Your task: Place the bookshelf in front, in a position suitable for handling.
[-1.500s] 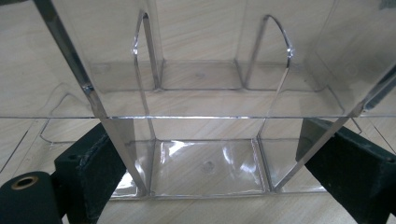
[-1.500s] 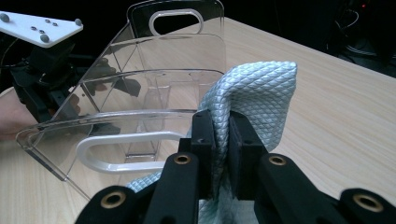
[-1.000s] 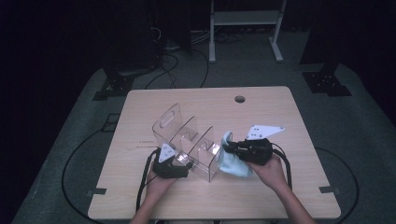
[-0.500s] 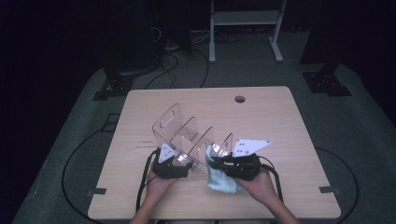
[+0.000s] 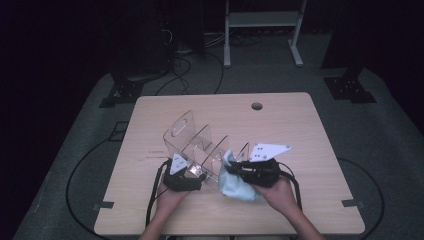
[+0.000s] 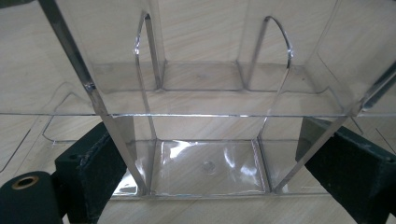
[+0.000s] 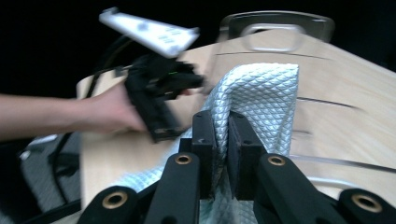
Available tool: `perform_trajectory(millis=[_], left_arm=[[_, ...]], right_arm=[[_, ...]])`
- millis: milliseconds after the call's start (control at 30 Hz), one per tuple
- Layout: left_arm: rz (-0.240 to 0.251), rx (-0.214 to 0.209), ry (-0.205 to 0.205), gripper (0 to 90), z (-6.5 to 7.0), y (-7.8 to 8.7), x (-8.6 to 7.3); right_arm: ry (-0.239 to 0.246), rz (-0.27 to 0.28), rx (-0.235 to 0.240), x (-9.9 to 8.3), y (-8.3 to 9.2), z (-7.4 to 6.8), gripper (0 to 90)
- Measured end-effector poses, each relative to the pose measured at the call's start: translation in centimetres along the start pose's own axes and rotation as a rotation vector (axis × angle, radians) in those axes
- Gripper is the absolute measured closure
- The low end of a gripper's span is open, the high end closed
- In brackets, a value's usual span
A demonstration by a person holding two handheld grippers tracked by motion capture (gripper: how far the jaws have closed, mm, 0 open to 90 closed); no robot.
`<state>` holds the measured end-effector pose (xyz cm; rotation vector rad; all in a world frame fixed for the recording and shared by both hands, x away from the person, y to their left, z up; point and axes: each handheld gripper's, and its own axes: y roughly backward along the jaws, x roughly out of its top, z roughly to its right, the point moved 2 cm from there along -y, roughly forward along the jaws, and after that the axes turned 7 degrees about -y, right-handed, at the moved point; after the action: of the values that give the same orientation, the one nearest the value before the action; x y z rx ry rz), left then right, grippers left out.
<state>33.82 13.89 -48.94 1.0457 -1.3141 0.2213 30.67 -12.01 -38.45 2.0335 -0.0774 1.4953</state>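
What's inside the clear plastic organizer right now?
The clear organizer has bare compartments, with the wooden table showing through. The light blue cloth covers its right end, hiding that part.

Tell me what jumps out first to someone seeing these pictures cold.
A clear acrylic organizer with upright dividers stands near the front of the wooden table, and the left gripper clamps its near end. Beside it to the right, the right gripper is shut on a pale blue quilted cloth pressed against the organizer.

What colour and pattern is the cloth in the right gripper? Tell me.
Pale blue-white cloth with a raised diamond weave, clearest in the right gripper view.
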Motion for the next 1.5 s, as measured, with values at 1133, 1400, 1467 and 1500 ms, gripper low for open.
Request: perform_trajectory(millis=[1133,1400,1467,1500], left_arm=[[0.003,0.005,0.007,7.9,0.0,0.0,0.0],[0.005,0.007,0.014,8.0,0.0,0.0,-0.1],[0.003,0.006,0.014,7.9,0.0,0.0,0.0],[0.004,0.007,0.013,7.9,0.0,0.0,0.0]], right_arm=[[-0.288,-0.087,-0.198,-7.9,-2.2,10.6,82.3],[-0.283,-0.136,-0.207,-8.4,-2.9,10.9,82.3],[-0.283,-0.111,-0.207,-8.0,-2.5,10.8,82.3],[-0.281,-0.110,-0.207,-7.9,-2.4,10.7,82.3]])
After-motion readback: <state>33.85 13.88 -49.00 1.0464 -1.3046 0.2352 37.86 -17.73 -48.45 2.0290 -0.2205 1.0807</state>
